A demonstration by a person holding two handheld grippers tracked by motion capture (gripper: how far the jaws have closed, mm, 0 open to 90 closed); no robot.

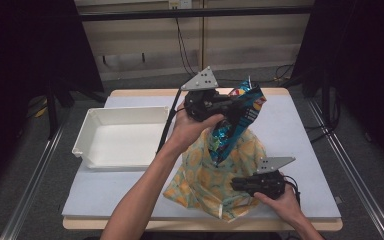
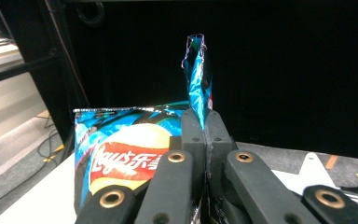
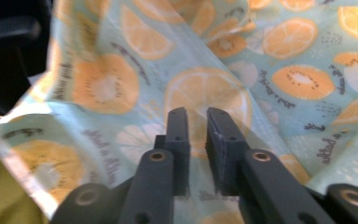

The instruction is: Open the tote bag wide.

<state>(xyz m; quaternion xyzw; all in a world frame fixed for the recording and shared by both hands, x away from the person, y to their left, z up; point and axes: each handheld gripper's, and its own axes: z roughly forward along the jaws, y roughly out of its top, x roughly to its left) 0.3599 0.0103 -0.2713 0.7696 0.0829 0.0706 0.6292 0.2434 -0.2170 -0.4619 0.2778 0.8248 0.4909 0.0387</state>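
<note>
Chip bag lifted out of the citrus-print bag.

Nearest you, your right hand-held gripper (image 1: 241, 185) lies low over the fabric bag (image 1: 205, 175), its jaws slightly parted with a narrow gap and nothing pinched between them; the cloth shows orange slices and small script too blurred to read. Your left forearm reaches up and forward, and your left hand-held gripper (image 1: 228, 106) is clenched on the top edge of the blue chip bag (image 1: 240, 117), which hangs above the fabric bag's mouth; its red logo reads Lay's with Chinese characters. The grey desk (image 1: 300, 145) carries a white tray (image 1: 120, 137) at left. Beyond stand dark curtains and a pale wall with cables.
</note>
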